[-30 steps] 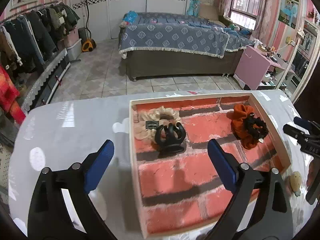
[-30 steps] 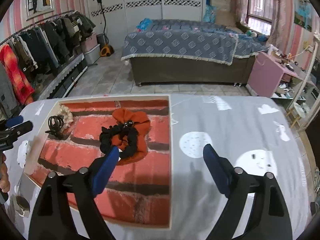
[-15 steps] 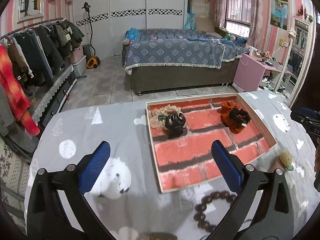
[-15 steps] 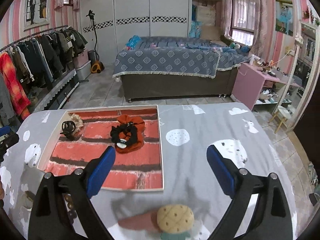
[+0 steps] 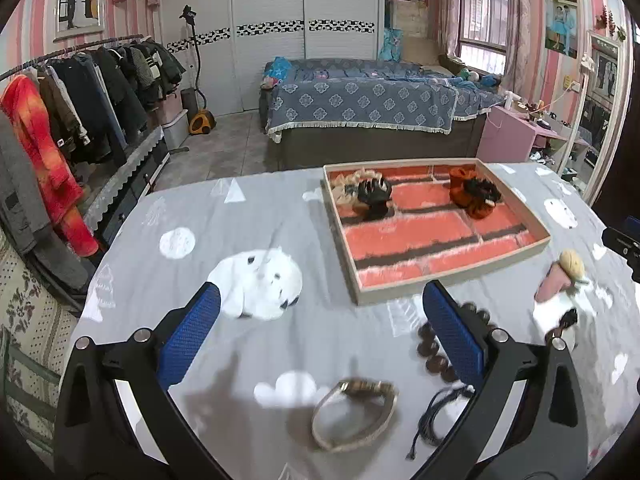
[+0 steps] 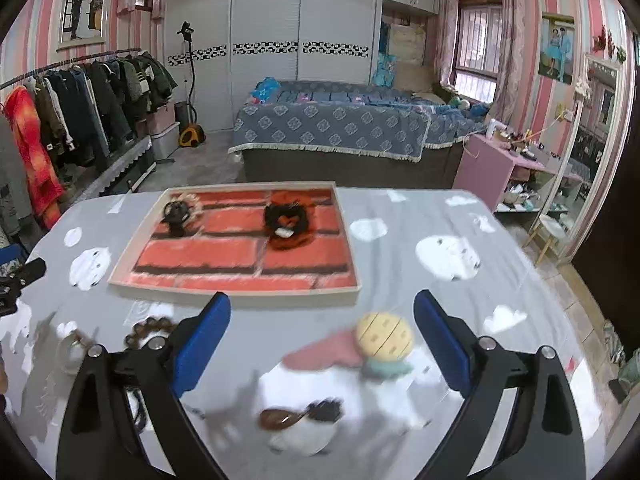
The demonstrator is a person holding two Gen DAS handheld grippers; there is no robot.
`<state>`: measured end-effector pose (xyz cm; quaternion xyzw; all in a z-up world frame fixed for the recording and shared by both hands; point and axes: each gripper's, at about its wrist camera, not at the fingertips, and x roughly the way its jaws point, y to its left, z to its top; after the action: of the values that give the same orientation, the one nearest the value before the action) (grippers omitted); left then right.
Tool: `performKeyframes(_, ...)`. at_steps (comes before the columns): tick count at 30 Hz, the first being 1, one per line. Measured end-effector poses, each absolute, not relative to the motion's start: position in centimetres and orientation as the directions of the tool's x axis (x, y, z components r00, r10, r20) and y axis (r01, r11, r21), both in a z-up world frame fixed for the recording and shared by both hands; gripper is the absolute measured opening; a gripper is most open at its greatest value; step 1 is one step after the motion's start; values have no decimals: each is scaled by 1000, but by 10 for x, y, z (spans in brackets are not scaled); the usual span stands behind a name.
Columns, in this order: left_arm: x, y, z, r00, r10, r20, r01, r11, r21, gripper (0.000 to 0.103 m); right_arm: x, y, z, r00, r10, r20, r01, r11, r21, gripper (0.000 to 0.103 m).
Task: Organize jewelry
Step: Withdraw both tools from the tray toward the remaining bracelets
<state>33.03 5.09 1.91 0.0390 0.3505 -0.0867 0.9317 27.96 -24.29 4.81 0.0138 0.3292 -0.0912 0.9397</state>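
Observation:
A brick-patterned tray (image 5: 452, 272) (image 6: 236, 294) lies on the grey table. It holds a beige scrunchie with a black claw clip (image 5: 370, 196) (image 6: 176, 214) and an orange scrunchie with a black one (image 5: 474, 194) (image 6: 286, 220). In front of the tray lie a watch (image 5: 354, 412), a brown bead bracelet (image 5: 430, 346) (image 6: 146, 330), a dark cord (image 5: 438, 416), a yellow-and-pink hair clip (image 5: 562, 274) (image 6: 372, 342) and a small brown clip (image 6: 300, 416). My left gripper (image 5: 320, 336) is open above the watch. My right gripper (image 6: 322, 344) is open around the yellow clip's position, above it.
The table's edge runs on the left and right. Behind it stand a bed (image 5: 372, 116), a clothes rack (image 5: 72, 120) at the left and a pink cabinet (image 6: 492, 166) at the right. The other gripper's tip shows at the left edge of the right wrist view (image 6: 20, 276).
Both grippers have pulled back and up from the tray toward the table's near side. The loose jewelry in front of the tray has come into view.

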Motion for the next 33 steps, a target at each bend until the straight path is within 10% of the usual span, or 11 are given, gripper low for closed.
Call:
performKeyframes(24, 302, 85, -60, 679, -130, -723, 155, 987, -33, 98, 242, -154, -32, 690, -35, -723, 113, 992, 61, 98)
performKeyframes(33, 300, 90, -75, 669, -131, -731, 163, 986, -27, 98, 249, -129, -50, 653, 29, -757, 56, 995, 87, 75)
